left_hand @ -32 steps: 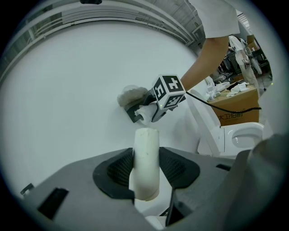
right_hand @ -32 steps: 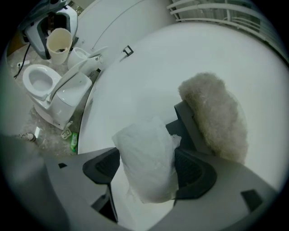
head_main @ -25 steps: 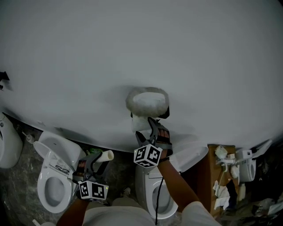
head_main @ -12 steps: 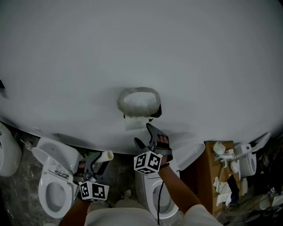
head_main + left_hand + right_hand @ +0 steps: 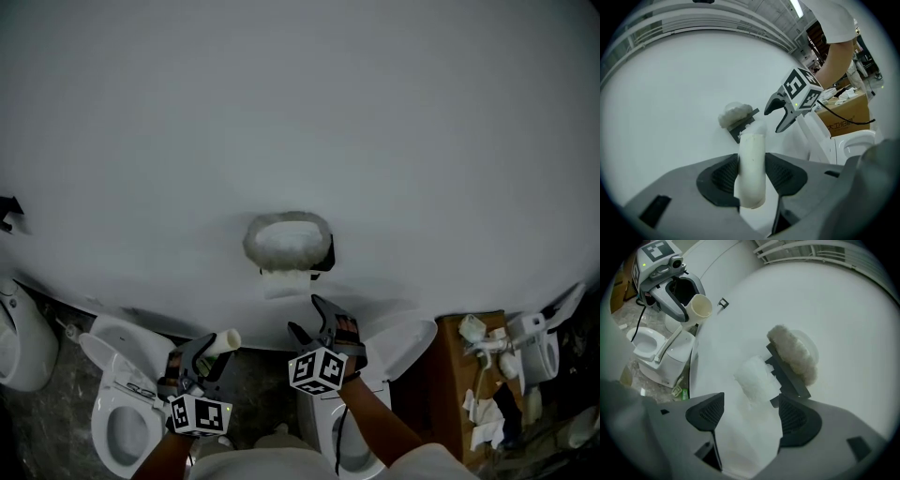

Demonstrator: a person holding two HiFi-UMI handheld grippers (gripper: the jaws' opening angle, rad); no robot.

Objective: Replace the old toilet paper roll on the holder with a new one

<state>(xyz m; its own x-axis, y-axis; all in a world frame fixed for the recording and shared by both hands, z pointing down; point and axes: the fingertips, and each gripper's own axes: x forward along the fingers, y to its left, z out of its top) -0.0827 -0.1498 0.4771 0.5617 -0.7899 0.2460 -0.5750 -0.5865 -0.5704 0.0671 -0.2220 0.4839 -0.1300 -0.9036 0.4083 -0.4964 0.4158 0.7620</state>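
The full toilet paper roll (image 5: 289,241) is sitting on the dark wall holder (image 5: 791,379). A loose tail of paper (image 5: 285,281) is hanging beneath it against the white wall (image 5: 300,112). The right gripper (image 5: 302,313) is hovering just below that tail and slightly to its right, its jaws standing apart with nothing pressed between them. In the right gripper view the roll and tail are lying ahead of the jaws, clear of both pads. Down to the left, well apart from the holder, the left gripper (image 5: 752,176) is clamping the bare cardboard tube (image 5: 752,154) between its pads, with the tube's open end pointing up toward the wall. Below both hands a white toilet (image 5: 120,412) is standing on the floor, and a brown cardboard box (image 5: 457,375) is sitting at the right.
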